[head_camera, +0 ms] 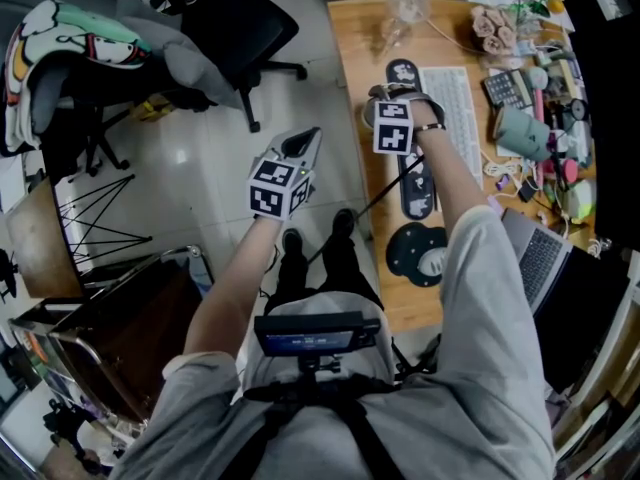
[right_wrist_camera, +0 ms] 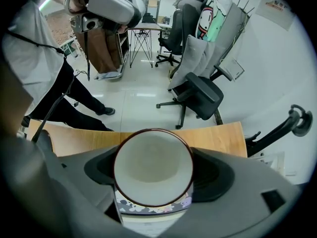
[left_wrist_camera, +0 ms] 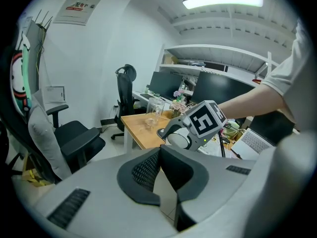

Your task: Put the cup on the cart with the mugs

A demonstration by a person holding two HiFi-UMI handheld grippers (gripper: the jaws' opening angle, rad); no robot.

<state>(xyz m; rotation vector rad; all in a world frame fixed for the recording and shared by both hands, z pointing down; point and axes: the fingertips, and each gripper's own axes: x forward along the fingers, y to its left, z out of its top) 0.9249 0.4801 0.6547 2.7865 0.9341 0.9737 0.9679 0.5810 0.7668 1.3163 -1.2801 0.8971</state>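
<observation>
A white cup with a dark rim and a cartoon print on its side stands on the wooden desk. My right gripper points steeply down over it, and its pads meet the cup on both sides. In the head view the right gripper hangs over the desk's left part and hides the cup. My left gripper is held over the floor left of the desk, shut and holding nothing. Its fingertips meet at the front. No mugs are in view.
A clear glass stands at the desk's far end. A keyboard, a laptop and clutter fill the right side. A black office chair stands on the floor to the left. A brown metal-framed cart is at the lower left.
</observation>
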